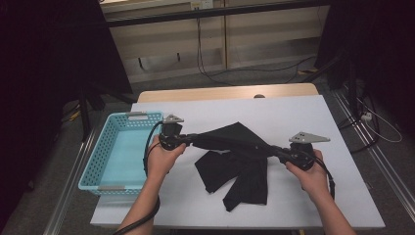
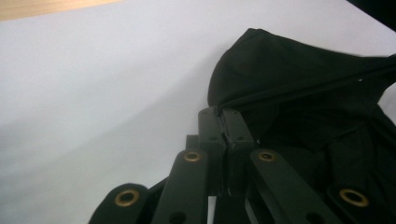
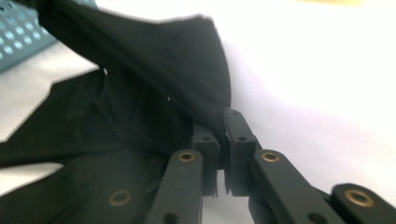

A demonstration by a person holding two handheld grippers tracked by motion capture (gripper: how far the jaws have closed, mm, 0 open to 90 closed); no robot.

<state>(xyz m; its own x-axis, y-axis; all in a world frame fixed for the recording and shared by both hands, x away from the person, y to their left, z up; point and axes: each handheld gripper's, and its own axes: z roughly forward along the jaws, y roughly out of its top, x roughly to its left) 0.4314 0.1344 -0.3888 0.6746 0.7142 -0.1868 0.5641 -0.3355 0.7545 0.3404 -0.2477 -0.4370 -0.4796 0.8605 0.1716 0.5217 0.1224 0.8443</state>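
Note:
A black cloth garment [image 1: 235, 164] lies on the white table cover [image 1: 293, 117], its upper edge pulled taut between my two grippers. My left gripper [image 1: 192, 138] is shut on the garment's left end; in the left gripper view its jaws [image 2: 225, 122] pinch the black cloth [image 2: 299, 93] there. My right gripper [image 1: 274, 149] is shut on the right end; in the right gripper view the cloth [image 3: 154, 60] is clamped at the jaw tips [image 3: 223, 125]. The rest of the garment hangs and rests on the table below the stretched edge.
A light blue perforated basket [image 1: 100, 166] stands at the table's left edge, close to my left hand [image 1: 164, 156]; its corner [image 3: 18, 32] appears in the right gripper view. Bare wood of the table [image 1: 220, 92] is visible at the back. Cables cross the floor beyond.

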